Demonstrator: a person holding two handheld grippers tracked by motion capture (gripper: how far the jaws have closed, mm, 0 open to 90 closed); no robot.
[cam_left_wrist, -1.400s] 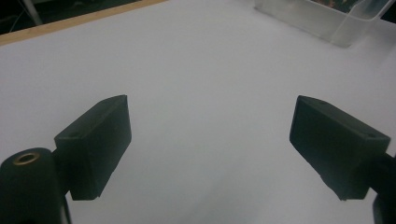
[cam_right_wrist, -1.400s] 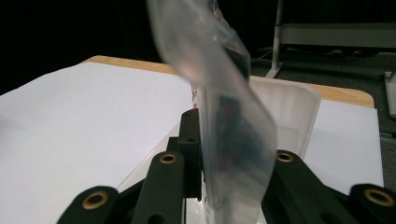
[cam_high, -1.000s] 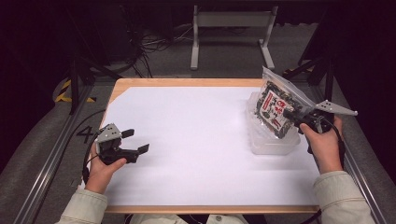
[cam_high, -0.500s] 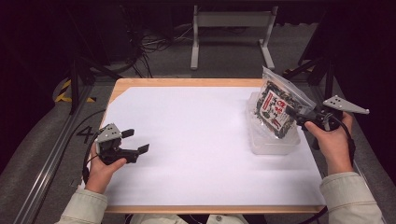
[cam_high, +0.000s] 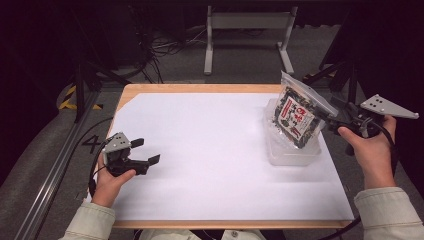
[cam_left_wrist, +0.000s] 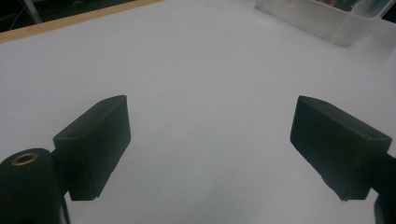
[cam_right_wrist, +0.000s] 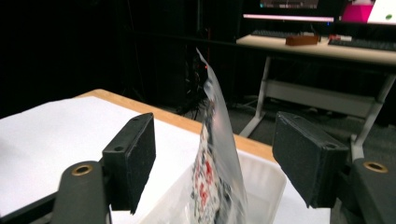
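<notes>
My left gripper (cam_high: 146, 151) sat spread at lower left; my right gripper (cam_right_wrist: 215, 161) gaped around the snack bag (cam_high: 296, 114) standing in the clear bin (cam_high: 292, 152).

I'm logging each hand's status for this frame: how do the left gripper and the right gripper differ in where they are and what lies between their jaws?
The left gripper sits low over the bare white sheet near the table's left edge; the right gripper is raised at the right edge beside the clear bin. Nothing lies between the left gripper's jaws; the snack bag stands edge-on between the right gripper's jaws, untouched by them. Both are open.
</notes>
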